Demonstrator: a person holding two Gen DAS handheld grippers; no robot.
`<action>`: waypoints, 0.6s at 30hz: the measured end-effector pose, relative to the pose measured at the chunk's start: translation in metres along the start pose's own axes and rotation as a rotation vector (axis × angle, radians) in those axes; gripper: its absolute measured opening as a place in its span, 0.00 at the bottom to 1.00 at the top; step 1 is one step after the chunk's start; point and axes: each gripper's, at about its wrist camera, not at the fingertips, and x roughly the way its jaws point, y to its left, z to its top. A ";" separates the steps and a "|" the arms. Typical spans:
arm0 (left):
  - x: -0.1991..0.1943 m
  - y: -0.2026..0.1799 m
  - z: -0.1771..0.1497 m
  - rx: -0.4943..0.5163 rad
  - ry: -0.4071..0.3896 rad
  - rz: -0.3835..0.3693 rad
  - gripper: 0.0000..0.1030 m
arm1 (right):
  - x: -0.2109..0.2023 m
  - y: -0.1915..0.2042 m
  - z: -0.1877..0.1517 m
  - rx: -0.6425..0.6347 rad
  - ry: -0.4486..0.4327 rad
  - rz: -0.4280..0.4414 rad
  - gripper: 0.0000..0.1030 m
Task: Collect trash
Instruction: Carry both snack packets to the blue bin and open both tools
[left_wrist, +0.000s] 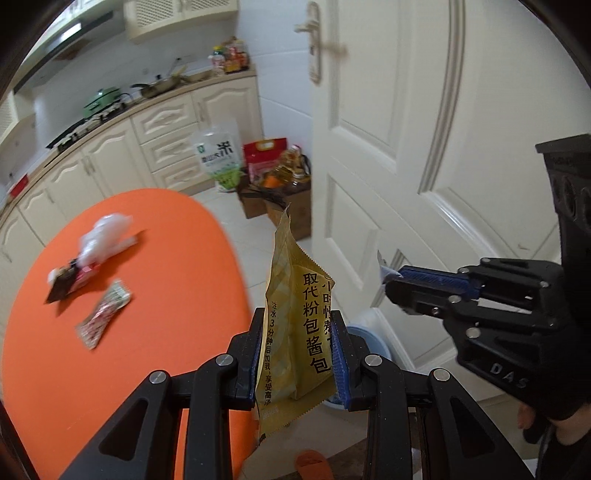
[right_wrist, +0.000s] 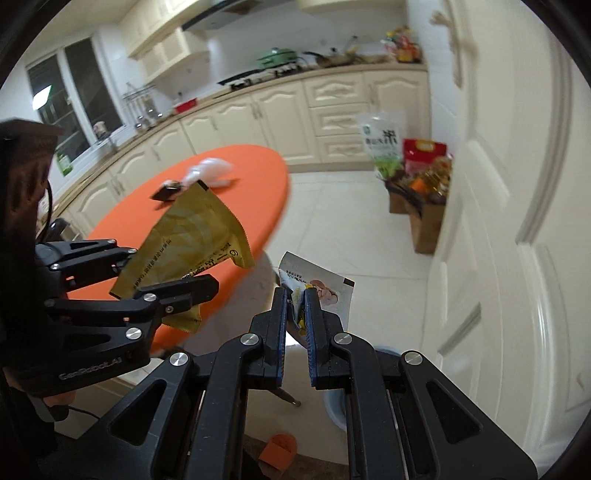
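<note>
Gripping a yellow sauce packet (left_wrist: 295, 332) between nearly closed pads, the left gripper (left_wrist: 297, 354) holds it upright off the edge of the orange table (left_wrist: 155, 295), its pointed top corner aimed toward 12 o'clock. At 3 o'clock in the left wrist view, the right gripper (left_wrist: 391, 280) shows only a sliver of wrapper at its tip. In its own view the right gripper (right_wrist: 295, 317) is clamped narrowly on a white snack wrapper (right_wrist: 328, 291), held above the tiled floor (right_wrist: 351, 229) beside the white door (right_wrist: 517, 221). On the table at 9 o'clock in the left view lie a crumpled clear plastic bag (left_wrist: 103, 236), a dark wrapper (left_wrist: 66, 282) touching it, and a red-and-white sachet (left_wrist: 105, 317) nearby. A pale blue bin (left_wrist: 369, 332) sits below, mostly hidden by the gripper.
</note>
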 end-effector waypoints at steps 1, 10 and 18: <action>0.008 -0.001 0.005 0.004 0.006 -0.003 0.27 | 0.002 -0.007 -0.002 0.011 0.002 -0.004 0.13; 0.085 -0.037 0.032 0.065 0.089 -0.016 0.27 | 0.015 -0.055 -0.007 0.064 0.012 -0.070 0.37; 0.141 -0.053 0.052 0.084 0.158 -0.045 0.30 | 0.011 -0.069 -0.013 0.041 0.022 -0.115 0.39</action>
